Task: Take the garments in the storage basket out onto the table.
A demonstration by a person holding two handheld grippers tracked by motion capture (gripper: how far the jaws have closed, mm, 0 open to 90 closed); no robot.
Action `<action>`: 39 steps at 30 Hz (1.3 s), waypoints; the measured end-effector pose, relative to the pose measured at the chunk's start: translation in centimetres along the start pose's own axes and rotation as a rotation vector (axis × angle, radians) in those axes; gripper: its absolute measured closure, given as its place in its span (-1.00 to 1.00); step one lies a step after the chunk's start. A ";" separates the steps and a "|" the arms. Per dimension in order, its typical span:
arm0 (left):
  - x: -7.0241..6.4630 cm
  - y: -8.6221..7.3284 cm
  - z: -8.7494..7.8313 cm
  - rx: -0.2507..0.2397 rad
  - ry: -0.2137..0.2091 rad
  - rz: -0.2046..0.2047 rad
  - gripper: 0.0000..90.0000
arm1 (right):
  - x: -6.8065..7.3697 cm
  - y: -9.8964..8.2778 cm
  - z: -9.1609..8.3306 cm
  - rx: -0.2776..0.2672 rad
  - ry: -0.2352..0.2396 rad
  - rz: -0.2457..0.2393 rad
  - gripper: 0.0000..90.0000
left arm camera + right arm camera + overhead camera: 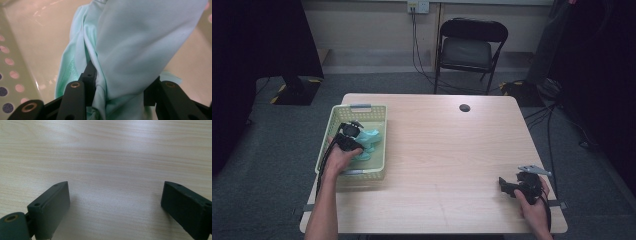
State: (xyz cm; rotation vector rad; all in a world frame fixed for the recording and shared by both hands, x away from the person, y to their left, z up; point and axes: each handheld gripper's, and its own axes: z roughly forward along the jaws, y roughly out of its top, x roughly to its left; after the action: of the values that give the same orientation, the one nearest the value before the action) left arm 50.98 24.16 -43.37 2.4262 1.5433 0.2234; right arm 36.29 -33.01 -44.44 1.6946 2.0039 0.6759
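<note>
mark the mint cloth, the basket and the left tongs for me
mint cloth (135,45): left gripper view, on the broad smooth fold.
basket (360,108): high view, on the far rim by its grey handle.
left tongs (120,87): left gripper view, midway between the two black jaw tips, which pinch the cloth.

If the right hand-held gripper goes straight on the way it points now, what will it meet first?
Probably the light wooden table top. The right hand-held gripper has its jaws open with nothing between them, and bare wood lies ahead. How steeply it points down is unclear, so where it would touch is uncertain.
</note>
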 end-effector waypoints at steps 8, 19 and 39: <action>0.0 0.0 -0.6 -0.032 -0.001 0.003 0.34 | 0.0 0.0 0.0 0.000 0.000 0.000 -0.83; -0.5 -0.1 -1.9 -0.093 -0.004 0.020 0.35 | 0.0 0.0 0.0 0.000 0.000 0.000 -0.84; -1.2 -0.6 -3.9 -0.187 0.015 0.028 0.35 | 0.0 0.0 0.0 0.000 0.000 0.000 -0.83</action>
State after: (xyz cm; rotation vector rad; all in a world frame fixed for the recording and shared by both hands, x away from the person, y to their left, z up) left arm 48.88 23.82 -39.81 2.3067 1.4259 0.3743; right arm 36.29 -33.01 -44.44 1.6945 2.0041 0.6759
